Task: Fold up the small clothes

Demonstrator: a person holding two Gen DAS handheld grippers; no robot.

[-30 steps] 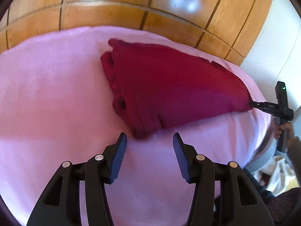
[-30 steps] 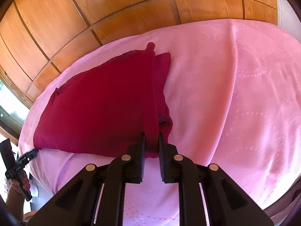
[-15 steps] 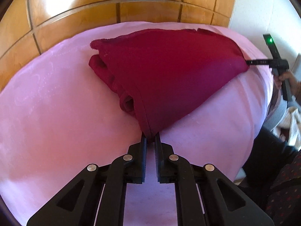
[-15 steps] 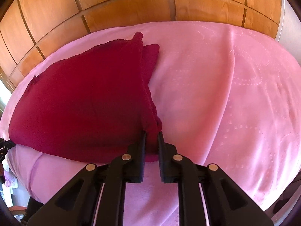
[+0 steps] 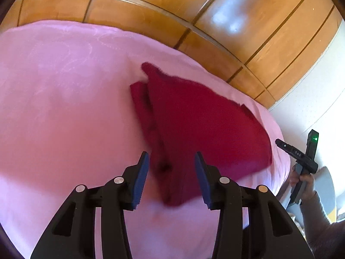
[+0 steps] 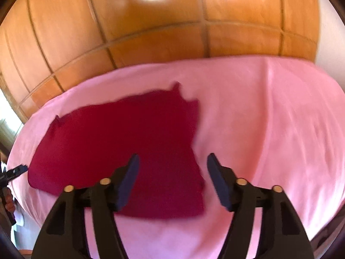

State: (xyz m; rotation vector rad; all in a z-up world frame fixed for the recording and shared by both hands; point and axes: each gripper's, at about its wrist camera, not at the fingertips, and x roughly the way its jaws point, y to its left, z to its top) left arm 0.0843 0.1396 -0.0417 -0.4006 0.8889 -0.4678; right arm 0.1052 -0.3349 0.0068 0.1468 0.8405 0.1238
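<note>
A dark red garment (image 5: 200,127) lies folded flat on the pink bedspread (image 5: 64,99). It also shows in the right wrist view (image 6: 129,138), blurred by motion. My left gripper (image 5: 171,172) is open and empty, its jaws on either side of the garment's near corner, above it. My right gripper (image 6: 172,174) is open and empty, held above the garment's near edge. In the left wrist view the right gripper (image 5: 297,153) shows beyond the bed's right edge, clear of the cloth.
A wooden panelled wall (image 5: 172,10) stands behind the bed. A white wall (image 5: 312,90) is at the right. The pink bedspread (image 6: 280,118) stretches wide to the right of the garment. The bed edge drops off at the near right.
Both grippers were shut on the garment's corners half a second ago. Both have opened and let go. The garment now lies flat and both grippers have pulled back and up.
</note>
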